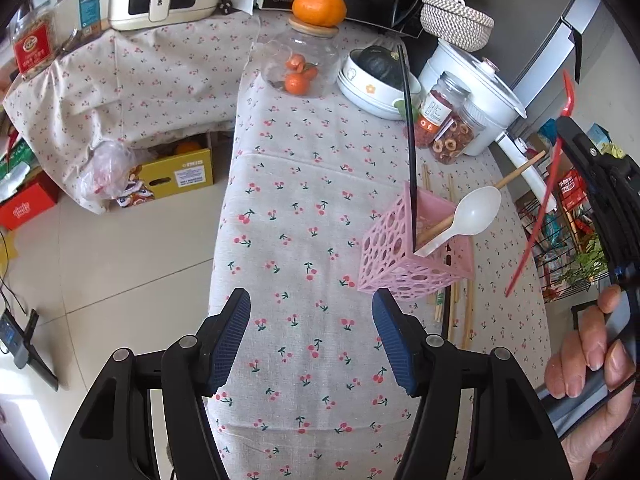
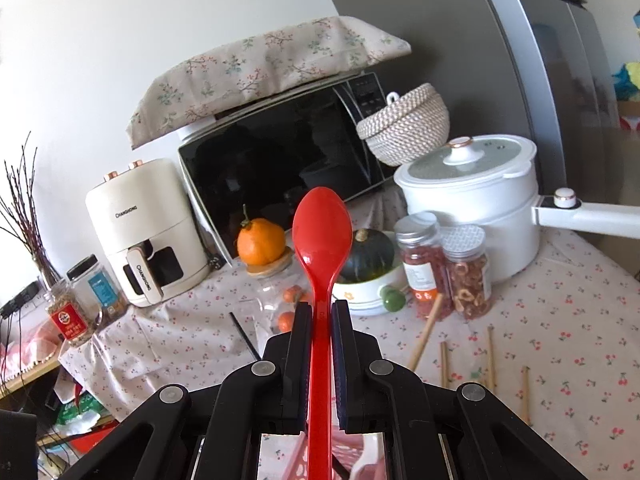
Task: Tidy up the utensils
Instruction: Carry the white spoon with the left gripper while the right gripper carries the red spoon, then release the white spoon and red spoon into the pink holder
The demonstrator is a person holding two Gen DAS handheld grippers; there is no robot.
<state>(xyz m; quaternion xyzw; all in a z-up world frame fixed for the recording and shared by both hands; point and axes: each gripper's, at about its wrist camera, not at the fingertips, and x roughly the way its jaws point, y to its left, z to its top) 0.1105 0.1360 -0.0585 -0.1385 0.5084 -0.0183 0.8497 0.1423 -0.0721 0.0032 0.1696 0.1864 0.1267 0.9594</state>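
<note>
Jaws of the right gripper (image 2: 321, 312) are clenched on the handle of a red spoon (image 2: 322, 236), whose bowl stands just beyond the fingertips, pointing away from the camera. Jaws of the left gripper (image 1: 311, 312) are released and stand wide apart with nothing between them, above bare cherry-print cloth on the counter (image 1: 288, 184). Just beyond the left gripper's right-hand finger (image 1: 390, 334) sits a pink holder (image 1: 404, 256) with round holes, containing a white spoon (image 1: 472, 212), a black chopstick (image 1: 408, 120) and a wooden chopstick (image 1: 516, 174), all leaning out of it. Loose wooden chopsticks (image 1: 454, 312) lie on the cloth beside and partly behind the holder. Farther beyond the jaws stand a glass jar (image 1: 298, 60) topped by an orange (image 1: 319, 6), stacked bowls (image 1: 372, 88), two snack jars (image 1: 444, 120) and a white pot (image 1: 476, 92). In the left view, a hand (image 1: 592, 356) at the right edge grips the other tool.
</note>
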